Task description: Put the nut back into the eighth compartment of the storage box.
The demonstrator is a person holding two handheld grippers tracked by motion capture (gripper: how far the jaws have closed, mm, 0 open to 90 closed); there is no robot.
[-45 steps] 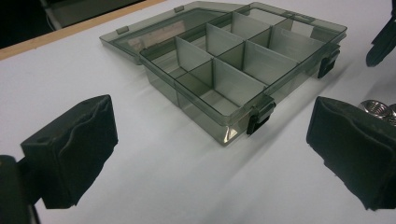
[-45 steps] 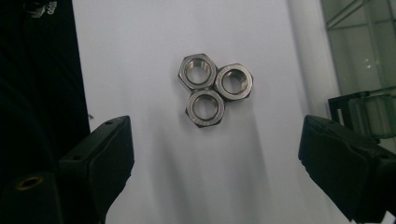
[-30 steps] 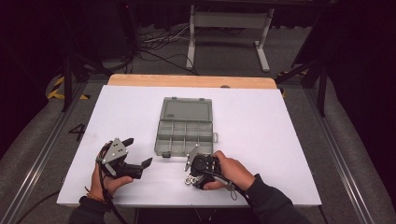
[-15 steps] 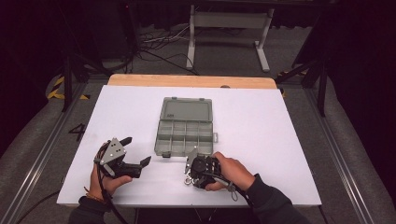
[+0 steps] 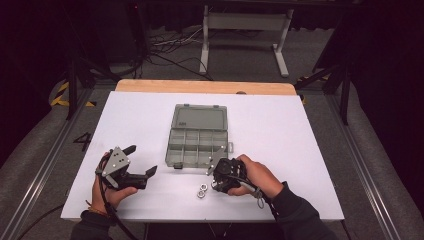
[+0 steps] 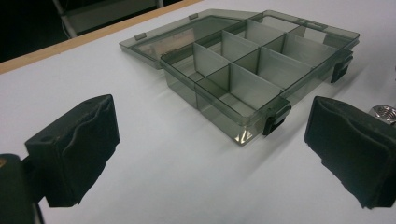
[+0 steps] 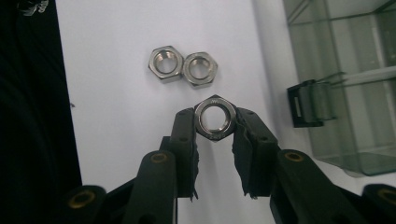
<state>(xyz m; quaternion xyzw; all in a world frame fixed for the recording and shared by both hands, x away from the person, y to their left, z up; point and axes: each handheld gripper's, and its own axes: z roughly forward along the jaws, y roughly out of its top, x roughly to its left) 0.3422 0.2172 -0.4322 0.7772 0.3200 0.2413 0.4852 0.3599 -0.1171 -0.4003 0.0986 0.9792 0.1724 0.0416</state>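
Right gripper clamped on nut: steel hexagon, shiny, threaded bore facing camera, pads pressing two opposite flats, jaws just finished closing on it. Nut lifted off white table, near front edge. Two more nuts lying flat, touching, just beyond. Left gripper wide open, nothing between pads. Farther: smoky clear box, lid open, compartments bare.

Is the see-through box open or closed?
Open. The box's lid lies flat back on the table, and its compartments look empty.
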